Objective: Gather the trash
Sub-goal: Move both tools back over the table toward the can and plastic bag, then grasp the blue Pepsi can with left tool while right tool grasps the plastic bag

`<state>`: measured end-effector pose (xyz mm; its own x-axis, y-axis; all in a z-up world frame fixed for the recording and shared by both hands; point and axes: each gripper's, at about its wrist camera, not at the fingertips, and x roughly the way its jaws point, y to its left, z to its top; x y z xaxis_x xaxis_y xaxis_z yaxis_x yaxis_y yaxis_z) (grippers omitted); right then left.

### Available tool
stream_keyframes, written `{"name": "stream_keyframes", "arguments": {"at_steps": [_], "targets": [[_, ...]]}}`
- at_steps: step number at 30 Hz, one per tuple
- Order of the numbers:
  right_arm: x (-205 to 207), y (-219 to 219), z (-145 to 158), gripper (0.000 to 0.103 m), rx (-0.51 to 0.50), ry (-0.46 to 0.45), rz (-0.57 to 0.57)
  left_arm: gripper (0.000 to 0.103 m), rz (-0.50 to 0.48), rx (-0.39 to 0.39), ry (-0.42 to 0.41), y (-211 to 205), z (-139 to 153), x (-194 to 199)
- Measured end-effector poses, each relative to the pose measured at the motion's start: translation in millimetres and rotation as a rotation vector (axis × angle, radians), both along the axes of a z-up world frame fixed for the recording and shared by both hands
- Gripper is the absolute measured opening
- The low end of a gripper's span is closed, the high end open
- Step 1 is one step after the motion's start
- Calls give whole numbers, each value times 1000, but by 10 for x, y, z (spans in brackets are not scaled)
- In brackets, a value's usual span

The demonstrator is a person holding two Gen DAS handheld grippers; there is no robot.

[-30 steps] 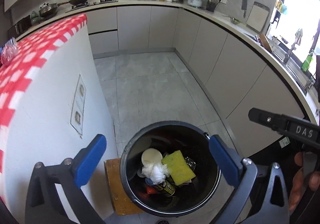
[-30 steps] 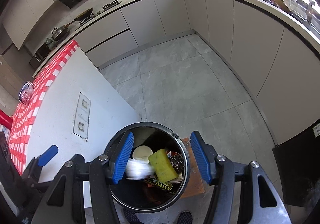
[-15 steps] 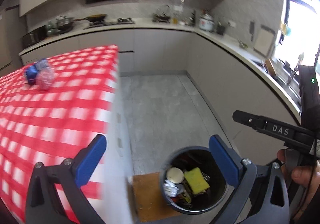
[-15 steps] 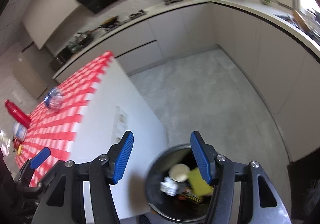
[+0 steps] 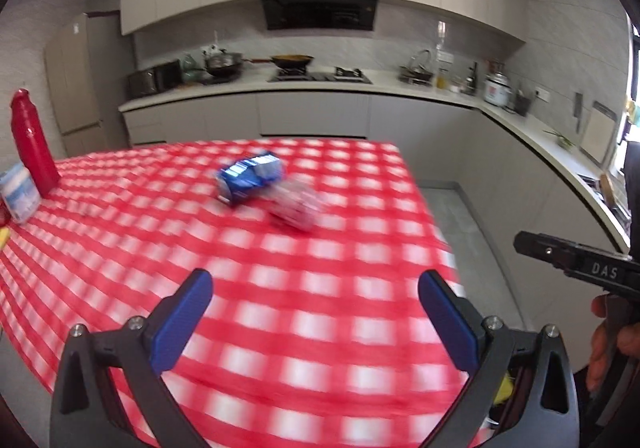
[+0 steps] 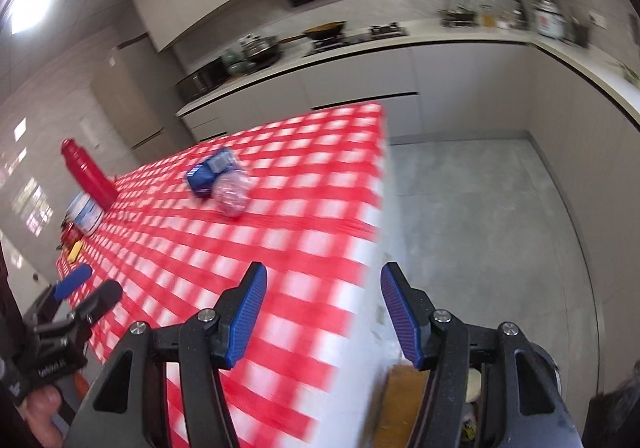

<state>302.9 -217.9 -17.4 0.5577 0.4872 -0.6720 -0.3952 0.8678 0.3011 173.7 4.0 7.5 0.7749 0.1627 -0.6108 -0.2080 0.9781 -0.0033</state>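
Observation:
A blue crumpled packet [image 5: 248, 178] [image 6: 209, 170] lies on the red-and-white checked table [image 5: 280, 288] [image 6: 224, 244], with a clear crushed plastic bottle [image 5: 298, 204] [image 6: 233, 193] right beside it. My left gripper [image 5: 315, 302] hovers open above the table's near part, well short of both. My right gripper [image 6: 322, 298] is open too, over the table's right edge, with nothing between its fingers. A sliver of the black trash bin [image 5: 505, 392] [image 6: 474, 388] shows low behind the fingers. Everything near is motion-blurred.
A red bottle [image 5: 30, 144] [image 6: 88, 174] and a white-blue tub [image 5: 18, 192] [image 6: 85, 214] stand at the table's far left. A wooden board [image 6: 400, 404] lies on the floor by the bin. Grey tiled floor [image 6: 480, 216] runs right of the table, bounded by counters.
Both grippers rose from over the bin and swung left and up to the table. The bin has dropped nearly out of view; the packet and bottle now lie ahead.

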Motion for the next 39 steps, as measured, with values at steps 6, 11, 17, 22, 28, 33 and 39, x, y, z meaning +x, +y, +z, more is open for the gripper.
{"name": "stream_keyframes", "arguments": {"at_steps": [6, 11, 17, 22, 28, 33, 39], "targets": [[337, 1017, -45, 62, -64, 25, 31, 103, -13, -6, 14, 936, 20, 266], [624, 1710, -219, 62, -114, 58, 34, 103, -88, -14, 60, 1365, -122, 654], [929, 2174, -497, 77, -202, 107, 15, 103, -201, -5, 126, 1550, -309, 1203], [1221, 2345, -669, 78, -214, 135, 0, 103, -253, 1, 151, 1728, -459, 1614], [1475, 2559, -913, 79, -250, 162, 27, 103, -285, -67, 151, 1927, -539, 1880], [1596, 2558, -975, 74, -212, 152, 5, 103, -340, -80, 152, 1888, -588, 2047], [1658, 2280, -876, 70, -208, 135, -109, 103, -409, -60, 197, 1731, -789, 2320]]}}
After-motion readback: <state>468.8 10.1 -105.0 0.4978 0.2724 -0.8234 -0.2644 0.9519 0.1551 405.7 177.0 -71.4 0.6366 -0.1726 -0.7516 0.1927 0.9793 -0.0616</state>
